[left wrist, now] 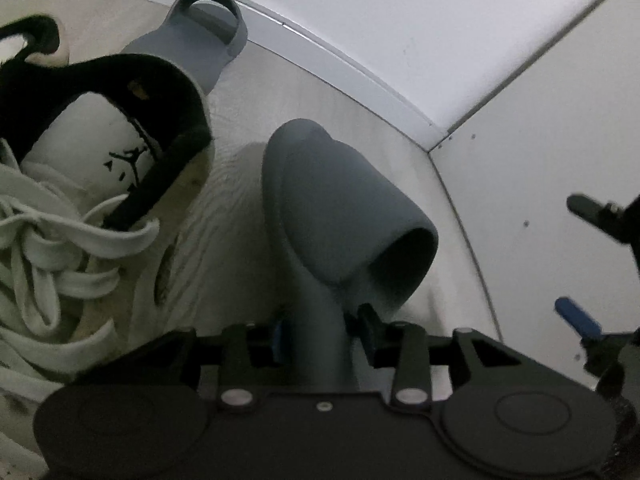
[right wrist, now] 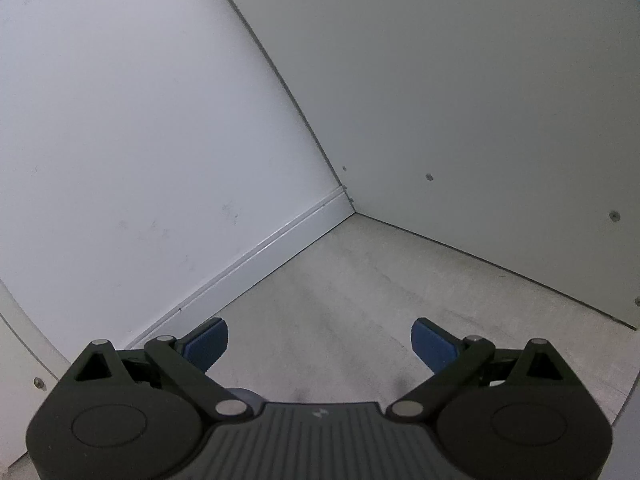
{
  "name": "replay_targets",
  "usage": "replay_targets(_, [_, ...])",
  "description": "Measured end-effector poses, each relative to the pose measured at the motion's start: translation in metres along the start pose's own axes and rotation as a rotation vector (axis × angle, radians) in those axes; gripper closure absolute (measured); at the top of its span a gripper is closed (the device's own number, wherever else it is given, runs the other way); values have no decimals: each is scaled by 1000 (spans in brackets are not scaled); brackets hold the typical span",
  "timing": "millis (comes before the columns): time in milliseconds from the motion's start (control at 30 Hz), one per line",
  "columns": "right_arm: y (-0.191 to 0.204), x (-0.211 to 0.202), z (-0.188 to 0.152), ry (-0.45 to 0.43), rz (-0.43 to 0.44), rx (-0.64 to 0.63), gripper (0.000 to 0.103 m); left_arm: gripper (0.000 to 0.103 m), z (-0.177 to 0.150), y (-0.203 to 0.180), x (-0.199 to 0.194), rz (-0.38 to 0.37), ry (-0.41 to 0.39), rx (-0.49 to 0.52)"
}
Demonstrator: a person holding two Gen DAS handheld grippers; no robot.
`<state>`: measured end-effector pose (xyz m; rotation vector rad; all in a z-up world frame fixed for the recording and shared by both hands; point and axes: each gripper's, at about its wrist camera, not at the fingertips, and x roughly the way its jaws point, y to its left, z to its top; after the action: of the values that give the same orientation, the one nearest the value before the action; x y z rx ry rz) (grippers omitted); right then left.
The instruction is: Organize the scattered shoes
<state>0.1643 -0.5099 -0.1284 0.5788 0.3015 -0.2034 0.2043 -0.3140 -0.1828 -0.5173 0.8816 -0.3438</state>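
Pale floor in a white corner – a grey slide going down beside its mate and the sneakers.

On the pale floor (left wrist: pixel 304 92) where the skirting meets a white side panel (left wrist: pixel 540 184), the left gripper (left wrist: pixel 320 334) straddles the heel edge of a grey slide (left wrist: pixel 332 216), its jaws only partly apart and close on either side; whether the pads press cannot be told. A second grey slide (left wrist: pixel 200 44) lies farther back by the wall, and a white-and-black sneaker (left wrist: pixel 100 168) sits just left. The right gripper (right wrist: pixel 320 344) hangs wide open over bare floor, holding nothing. Judged from here, the risk is a loose hold – the slide could tip or twist as it settles, landing askew from its mate or nudging the sneaker's collar.
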Motion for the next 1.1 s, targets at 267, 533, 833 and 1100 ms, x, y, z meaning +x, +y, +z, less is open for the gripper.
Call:
replay_targets(267, [-8,9,-2,21,12,32,5,49,10,-2,3,-14,82,46])
replay_targets(533, [-3,11,-2,43,5,19,5,49,0,-10,6,-30,128,152])
replay_targets(833, [-1,15,-4,61,13,11,5,49,23,-20,-15,-4,196,93])
replay_targets(1100, [-1,16,-5,56,2,7,5,48,22,-26,-69,-12,25,221])
